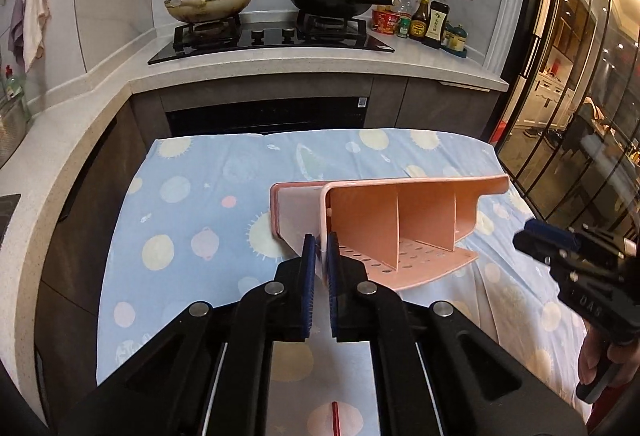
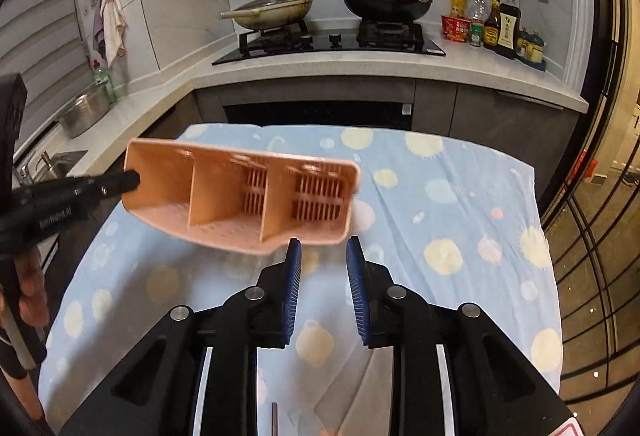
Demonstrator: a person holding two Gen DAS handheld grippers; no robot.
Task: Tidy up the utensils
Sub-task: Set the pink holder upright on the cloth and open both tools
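A pink three-compartment utensil holder hangs tilted above the blue patterned tablecloth. My left gripper is shut on its near end wall. A second pink panel shows just behind that end; I cannot tell whether it is joined to the holder. In the right wrist view the holder shows its open compartments and slotted back, with the left gripper clamped on its left end. My right gripper stands open just below the holder's lower edge, with nothing between its fingers. It also shows at the right of the left wrist view, as the right gripper.
A thin red stick lies on the cloth at the near edge. Behind the table runs a counter with a stove, two lidded woks and sauce bottles. A sink and a metal colander sit at the left. Glass doors are at the right.
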